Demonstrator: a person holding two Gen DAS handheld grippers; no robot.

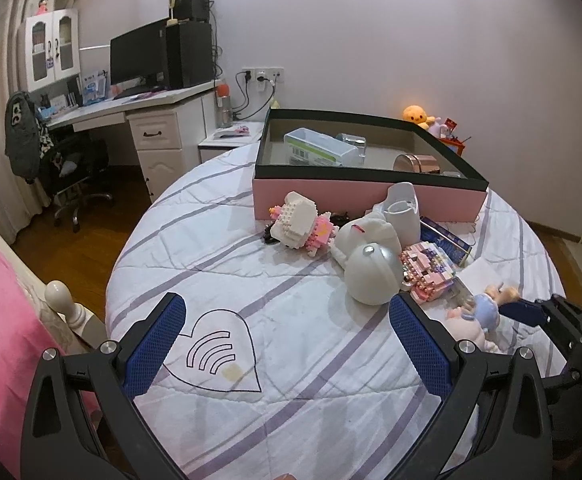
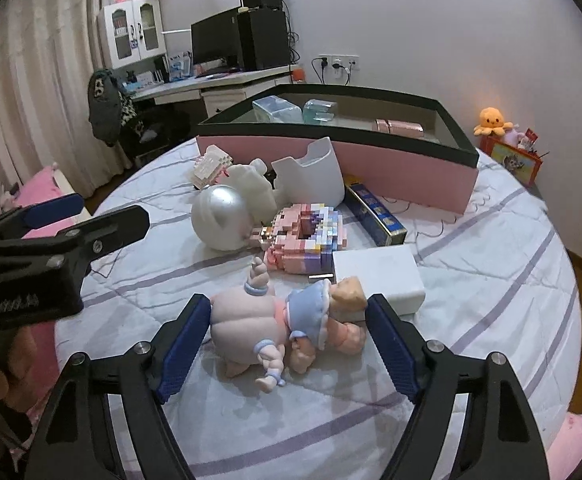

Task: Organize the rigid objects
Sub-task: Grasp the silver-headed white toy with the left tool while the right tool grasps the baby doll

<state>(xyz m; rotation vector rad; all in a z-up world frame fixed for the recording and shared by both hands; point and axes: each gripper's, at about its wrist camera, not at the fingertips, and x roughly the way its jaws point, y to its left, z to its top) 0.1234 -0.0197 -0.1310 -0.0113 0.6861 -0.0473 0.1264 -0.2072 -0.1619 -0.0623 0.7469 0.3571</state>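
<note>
While the doll (image 2: 287,332) lies on the bed (image 2: 491,280), the right gripper (image 2: 287,320) brackets it.
Its long axis runs jaw to jaw, head rightward; jaws spread, pads not clearly pressing. Left gripper (image 1: 287,320) spread, empty.

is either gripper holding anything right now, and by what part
Nothing is gripped. The right gripper straddles the doll, pads not clearly pressing it; the left gripper is open over bare bedding.

On the bed: two brick-built toys (image 2: 305,236) (image 1: 299,224), one doll (image 2: 287,328), one pink box (image 2: 343,160), two grippers (image 1: 287,336) (image 2: 287,344).
</note>
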